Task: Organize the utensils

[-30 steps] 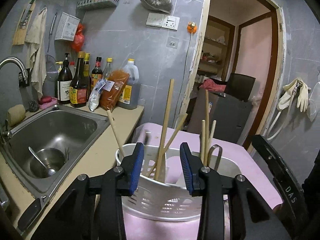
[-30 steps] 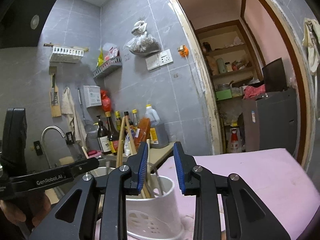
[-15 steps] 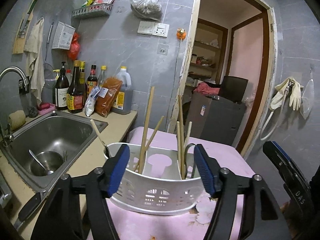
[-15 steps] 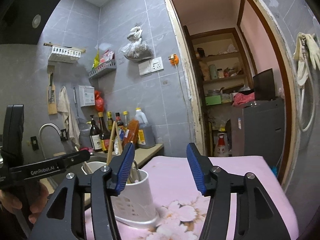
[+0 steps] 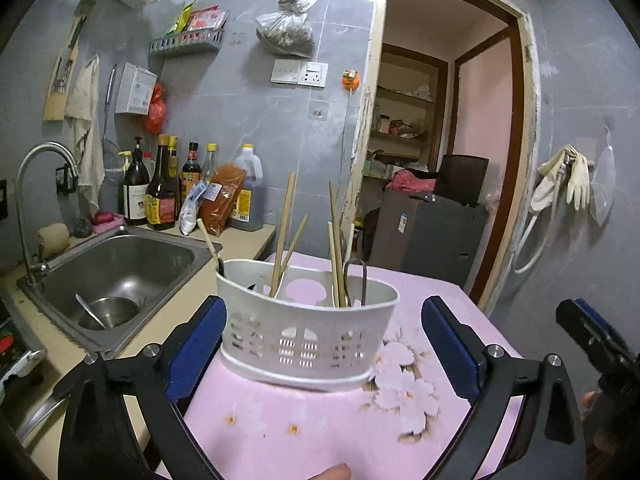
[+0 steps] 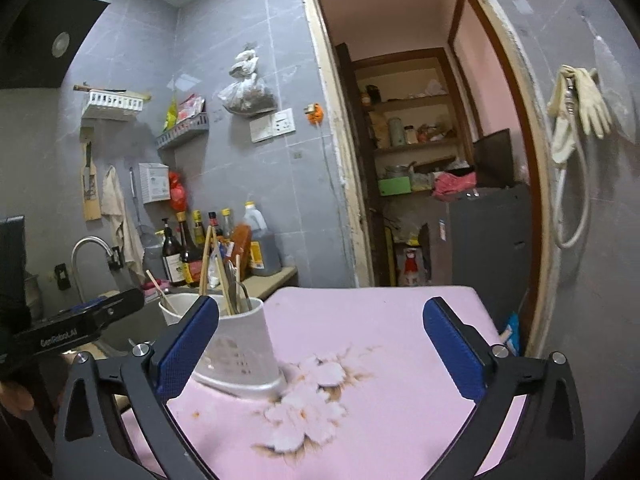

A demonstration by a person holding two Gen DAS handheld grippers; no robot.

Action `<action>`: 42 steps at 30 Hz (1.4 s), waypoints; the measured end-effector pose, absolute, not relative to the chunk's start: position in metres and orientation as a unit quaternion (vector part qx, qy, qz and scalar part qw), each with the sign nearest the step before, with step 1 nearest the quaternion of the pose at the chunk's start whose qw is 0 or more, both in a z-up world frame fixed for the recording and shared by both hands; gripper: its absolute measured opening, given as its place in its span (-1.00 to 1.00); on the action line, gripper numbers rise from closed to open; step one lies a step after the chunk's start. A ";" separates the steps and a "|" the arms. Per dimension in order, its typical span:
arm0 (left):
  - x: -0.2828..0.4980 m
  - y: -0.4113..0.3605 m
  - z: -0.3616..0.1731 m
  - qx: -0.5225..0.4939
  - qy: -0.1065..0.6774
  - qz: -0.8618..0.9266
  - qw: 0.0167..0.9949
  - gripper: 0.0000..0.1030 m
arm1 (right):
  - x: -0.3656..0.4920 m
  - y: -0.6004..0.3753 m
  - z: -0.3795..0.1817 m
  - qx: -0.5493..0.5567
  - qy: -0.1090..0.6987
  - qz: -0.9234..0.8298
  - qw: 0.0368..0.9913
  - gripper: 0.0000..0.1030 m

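Note:
A white slotted utensil holder (image 5: 308,336) stands upright on the pink flowered table top (image 5: 304,436). Several wooden chopsticks (image 5: 282,236) and a metal utensil (image 5: 363,280) stand in it. My left gripper (image 5: 324,344) is wide open and empty, just in front of the holder, apart from it. My right gripper (image 6: 320,348) is wide open and empty over the table; the holder (image 6: 240,356) with its chopsticks (image 6: 205,264) sits behind its left finger. The left gripper's body (image 6: 76,328) shows at the left of the right wrist view.
A steel sink (image 5: 120,272) with a bowl and spoon (image 5: 106,312) lies left of the table. Sauce bottles (image 5: 160,192) and an oil jug (image 5: 248,196) line the counter's back. A doorway (image 5: 448,168) opens behind the table; gloves (image 5: 568,184) hang on the right wall.
Both grippers have opened from nearly shut to wide open and drawn back from the holder. The holder now stands free on the table.

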State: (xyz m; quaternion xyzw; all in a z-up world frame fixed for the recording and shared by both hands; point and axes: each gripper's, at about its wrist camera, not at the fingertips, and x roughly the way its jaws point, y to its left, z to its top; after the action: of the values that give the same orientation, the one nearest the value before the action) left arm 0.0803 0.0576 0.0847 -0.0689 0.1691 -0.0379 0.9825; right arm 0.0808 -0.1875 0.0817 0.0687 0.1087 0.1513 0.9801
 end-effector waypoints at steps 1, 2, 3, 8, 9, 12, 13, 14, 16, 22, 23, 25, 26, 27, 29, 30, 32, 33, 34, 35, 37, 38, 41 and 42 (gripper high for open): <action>0.077 0.057 0.084 -0.067 0.169 -0.038 0.983 0.90 | 0.075 -0.190 0.082 0.070 0.112 0.148 0.980 1.00; 0.073 0.056 0.083 -0.065 0.167 -0.037 0.983 0.92 | 0.071 -0.192 0.082 0.071 0.113 0.146 0.980 1.00; 0.066 0.055 0.083 -0.063 0.164 -0.035 0.984 0.92 | 0.067 -0.194 0.082 0.073 0.115 0.143 0.980 1.00; 0.042 0.054 0.081 -0.058 0.156 -0.026 0.986 0.92 | 0.044 -0.197 0.081 0.065 0.128 0.135 0.980 1.00; 0.036 0.054 0.081 -0.059 0.155 -0.024 0.986 0.93 | 0.039 -0.196 0.081 0.061 0.129 0.135 0.981 1.00; 0.023 0.055 0.077 -0.060 0.153 -0.011 0.986 0.97 | 0.024 -0.194 0.079 0.049 0.128 0.129 0.982 1.00; 0.019 0.056 0.076 -0.059 0.152 -0.006 0.987 0.97 | 0.019 -0.193 0.078 0.045 0.128 0.128 0.982 1.00; 0.014 0.056 0.074 -0.059 0.151 0.000 0.987 0.97 | 0.015 -0.191 0.077 0.041 0.127 0.127 0.983 1.00; 0.005 0.057 0.068 -0.057 0.152 0.010 0.987 0.97 | 0.008 -0.187 0.075 0.033 0.129 0.123 0.983 1.00; -0.015 0.055 0.050 -0.045 0.160 0.016 0.986 0.97 | -0.008 -0.179 0.067 0.016 0.132 0.116 0.984 1.00; -0.017 0.055 0.048 -0.044 0.160 0.016 0.986 0.97 | -0.010 -0.178 0.066 0.015 0.131 0.113 0.985 1.00; -0.020 0.053 0.042 -0.046 0.159 0.016 0.986 0.97 | -0.012 -0.179 0.063 0.017 0.128 0.109 0.986 1.00; -0.021 0.053 0.041 -0.048 0.160 0.015 0.986 0.97 | -0.013 -0.180 0.062 0.018 0.128 0.108 0.986 1.00; -0.021 0.052 0.039 -0.049 0.162 0.014 0.986 0.97 | -0.014 -0.180 0.060 0.018 0.129 0.108 0.986 1.00; -0.020 0.051 0.036 -0.050 0.166 0.012 0.985 0.97 | -0.014 -0.181 0.058 0.017 0.132 0.104 0.986 1.00; -0.020 0.050 0.036 -0.050 0.167 0.011 0.985 0.97 | -0.013 -0.181 0.056 0.018 0.135 0.104 0.985 1.00; -0.019 0.049 0.034 -0.050 0.168 0.010 0.984 0.97 | -0.012 -0.182 0.055 0.019 0.138 0.104 0.985 1.00; -0.019 0.048 0.034 -0.048 0.171 0.008 0.984 0.97 | -0.010 -0.183 0.054 0.021 0.142 0.104 0.984 1.00; -0.018 0.048 0.035 -0.047 0.173 0.005 0.984 0.97 | -0.009 -0.184 0.053 0.023 0.145 0.105 0.984 1.00; -0.018 0.047 0.035 -0.046 0.173 0.005 0.984 0.97 | -0.008 -0.184 0.052 0.025 0.147 0.104 0.983 1.00; -0.017 0.047 0.035 -0.043 0.171 0.006 0.984 0.97 | -0.006 -0.186 0.051 0.028 0.150 0.105 0.983 1.00; -0.017 0.047 0.035 -0.042 0.171 0.007 0.984 0.97 | -0.006 -0.186 0.051 0.029 0.151 0.104 0.983 1.00; -0.017 0.046 0.035 -0.041 0.171 0.007 0.984 0.97 | -0.006 -0.187 0.051 0.030 0.151 0.103 0.983 1.00; -0.016 0.046 0.035 -0.041 0.171 0.008 0.984 0.97 | -0.006 -0.187 0.051 0.029 0.151 0.103 0.983 1.00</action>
State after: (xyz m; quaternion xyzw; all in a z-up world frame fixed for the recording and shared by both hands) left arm -0.0163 0.0457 0.0351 -0.0409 0.1705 0.0076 0.9845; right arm -0.0057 -0.1871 0.0510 0.0293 0.1510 0.1026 0.9828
